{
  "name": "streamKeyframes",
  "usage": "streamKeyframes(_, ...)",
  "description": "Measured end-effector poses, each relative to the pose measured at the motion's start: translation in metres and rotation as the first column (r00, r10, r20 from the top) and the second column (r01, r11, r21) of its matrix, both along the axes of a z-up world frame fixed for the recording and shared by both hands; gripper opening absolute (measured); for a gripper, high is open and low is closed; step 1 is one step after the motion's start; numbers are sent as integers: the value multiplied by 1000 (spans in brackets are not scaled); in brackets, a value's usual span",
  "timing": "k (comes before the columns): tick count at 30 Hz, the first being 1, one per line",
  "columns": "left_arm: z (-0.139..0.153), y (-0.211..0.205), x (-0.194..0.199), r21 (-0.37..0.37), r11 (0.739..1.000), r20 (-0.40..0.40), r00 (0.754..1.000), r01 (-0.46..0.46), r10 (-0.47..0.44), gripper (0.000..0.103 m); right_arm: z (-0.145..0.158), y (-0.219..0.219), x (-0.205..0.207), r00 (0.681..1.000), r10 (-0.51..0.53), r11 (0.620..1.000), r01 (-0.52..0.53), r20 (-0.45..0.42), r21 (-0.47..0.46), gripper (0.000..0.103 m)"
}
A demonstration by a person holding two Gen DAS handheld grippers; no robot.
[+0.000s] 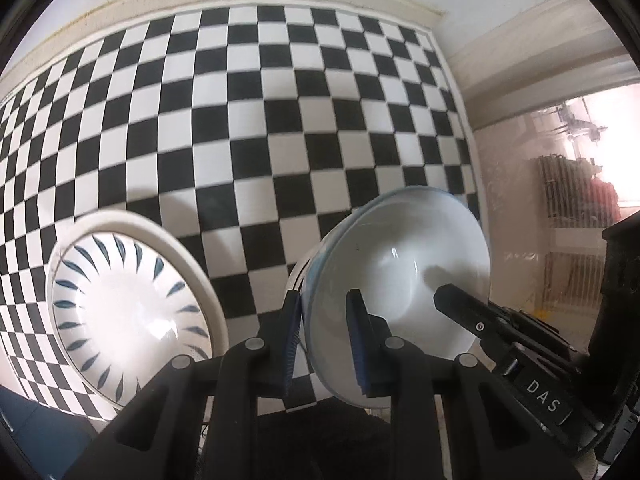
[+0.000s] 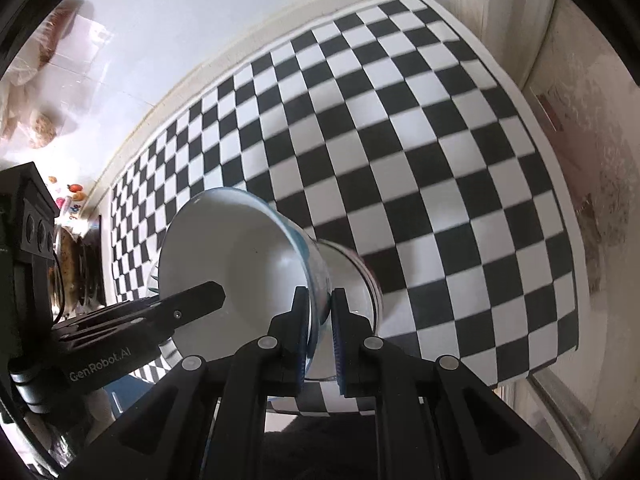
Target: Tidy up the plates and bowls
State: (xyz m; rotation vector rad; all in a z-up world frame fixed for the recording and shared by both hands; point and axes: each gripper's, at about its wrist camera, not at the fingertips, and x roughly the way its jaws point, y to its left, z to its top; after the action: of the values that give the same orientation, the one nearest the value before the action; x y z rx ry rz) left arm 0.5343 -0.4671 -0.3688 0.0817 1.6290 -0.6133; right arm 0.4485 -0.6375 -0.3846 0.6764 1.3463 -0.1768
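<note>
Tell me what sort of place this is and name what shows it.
Probably a home kitchen or dining area: a black-and-white checkered tablecloth covers the table, a white bowl with a blue rim is held in both claws, and a white plate with blue leaf marks rests nearby.

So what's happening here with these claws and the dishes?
A person is tidying dishes with two handheld claws. Both the left claw and the right claw are clamped on the rim of one white bowl, held tilted above the checkered tablecloth. A leaf-patterned plate lies beside it.
</note>
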Motion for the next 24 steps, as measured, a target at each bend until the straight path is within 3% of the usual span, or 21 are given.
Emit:
streamKeyframes(15, -38, -7, -16, 62, 997, -41, 998, 40, -38, 20, -26, -2, -6, 998, -4, 1000, 3, -55, -7, 13)
streamKeyframes(24, -43, -9, -18, 79, 996, -32, 999, 40, -38, 20, -37, 1, -5, 996, 15, 1000, -15, -85, -1, 12)
